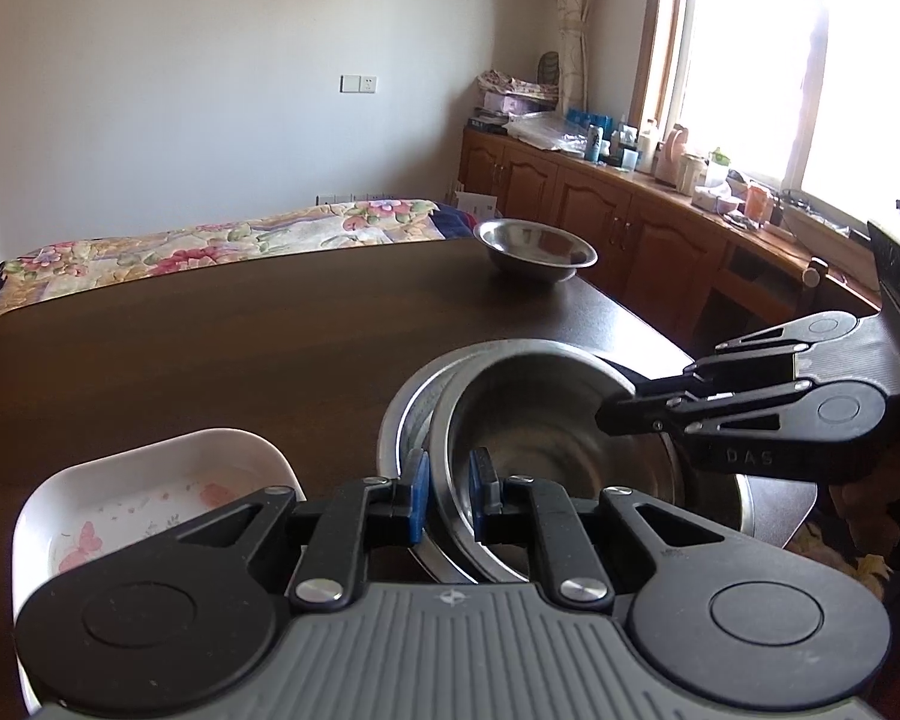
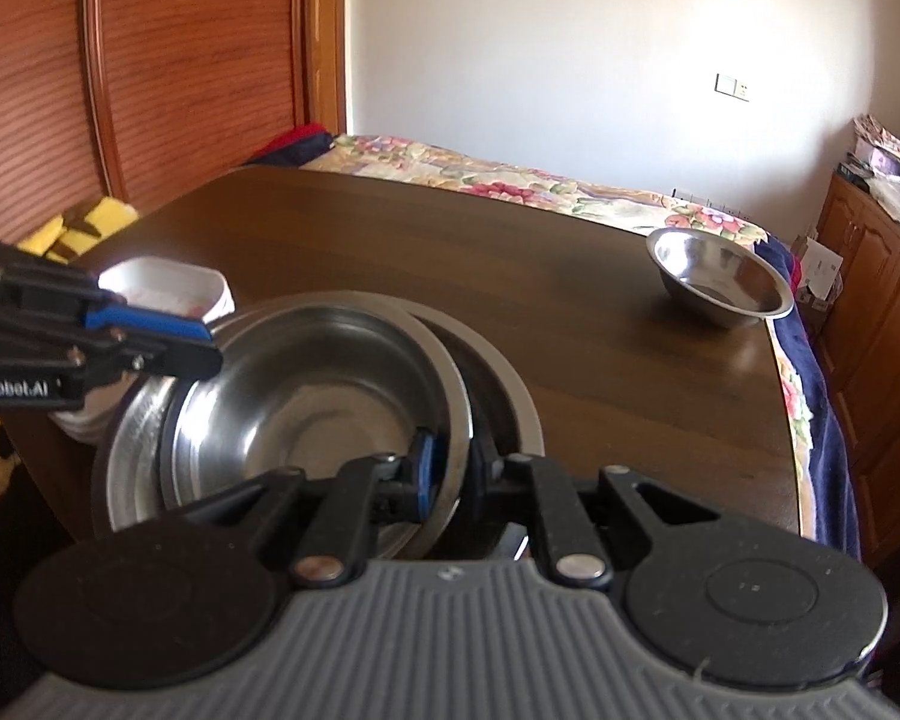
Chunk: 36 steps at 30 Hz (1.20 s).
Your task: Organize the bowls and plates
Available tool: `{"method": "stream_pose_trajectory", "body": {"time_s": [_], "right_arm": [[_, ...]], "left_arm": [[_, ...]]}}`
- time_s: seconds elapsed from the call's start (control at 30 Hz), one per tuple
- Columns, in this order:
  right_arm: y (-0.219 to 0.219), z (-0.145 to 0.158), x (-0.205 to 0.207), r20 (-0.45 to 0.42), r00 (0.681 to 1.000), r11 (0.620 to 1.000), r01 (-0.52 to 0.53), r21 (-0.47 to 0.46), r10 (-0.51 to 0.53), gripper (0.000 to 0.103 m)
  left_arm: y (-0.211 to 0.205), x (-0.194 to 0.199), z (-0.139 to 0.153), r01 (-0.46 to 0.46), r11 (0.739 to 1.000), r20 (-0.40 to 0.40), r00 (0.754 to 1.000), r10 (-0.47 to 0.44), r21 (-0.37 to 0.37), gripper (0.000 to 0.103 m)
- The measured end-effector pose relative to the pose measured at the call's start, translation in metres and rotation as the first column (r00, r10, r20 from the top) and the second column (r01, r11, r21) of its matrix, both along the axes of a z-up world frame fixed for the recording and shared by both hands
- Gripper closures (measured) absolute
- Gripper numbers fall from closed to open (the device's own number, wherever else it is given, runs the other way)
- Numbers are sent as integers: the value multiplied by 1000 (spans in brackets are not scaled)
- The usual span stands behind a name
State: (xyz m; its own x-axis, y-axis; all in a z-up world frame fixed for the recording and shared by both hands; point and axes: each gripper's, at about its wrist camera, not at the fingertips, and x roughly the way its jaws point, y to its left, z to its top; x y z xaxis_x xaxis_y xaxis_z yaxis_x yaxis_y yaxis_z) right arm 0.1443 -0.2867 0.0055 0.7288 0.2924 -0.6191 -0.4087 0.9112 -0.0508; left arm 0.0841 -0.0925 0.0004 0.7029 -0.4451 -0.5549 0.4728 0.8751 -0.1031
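My left gripper (image 1: 449,495) pinches the near rim of the steel bowl (image 1: 546,420), blue pads either side of the metal. My right gripper (image 2: 450,474) clamps the opposite rim of that same bowl, so I've got it between both hands. It sits tilted inside a wider steel basin (image 2: 498,384) on the dark table (image 1: 210,330). Just beside it, a white floral dish (image 1: 150,492). Well apart, at the far corner, a second steel bowl (image 1: 534,249) stands alone.
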Motion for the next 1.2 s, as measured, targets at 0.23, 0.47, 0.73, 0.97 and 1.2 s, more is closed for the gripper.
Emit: {"method": "stream_pose_trajectory", "body": {"time_s": [0.23,0.47,0.73,0.97,1.2], "right_arm": [[4,0,0,8,1000,1000,1,-27,-1,88],[4,5,-5,69,998,1000,12,-8,-12,88],[-4,11,-4,115,993,999,28,43,-33,88],[-16,21,-1,167,984,995,41,87,-56,88],[-33,34,10,214,974,993,50,110,-73,88]], "left_arm": [[0,-2,-3,3,1000,-2,1000,-3,-4,89],[-2,-2,-2,7,1000,8,1000,-7,-7,86],[-8,-1,5,9,1000,45,999,-9,-3,84],[-13,7,15,0,1000,66,998,0,3,83],[-20,22,25,-18,1000,84,996,16,19,82]]}}
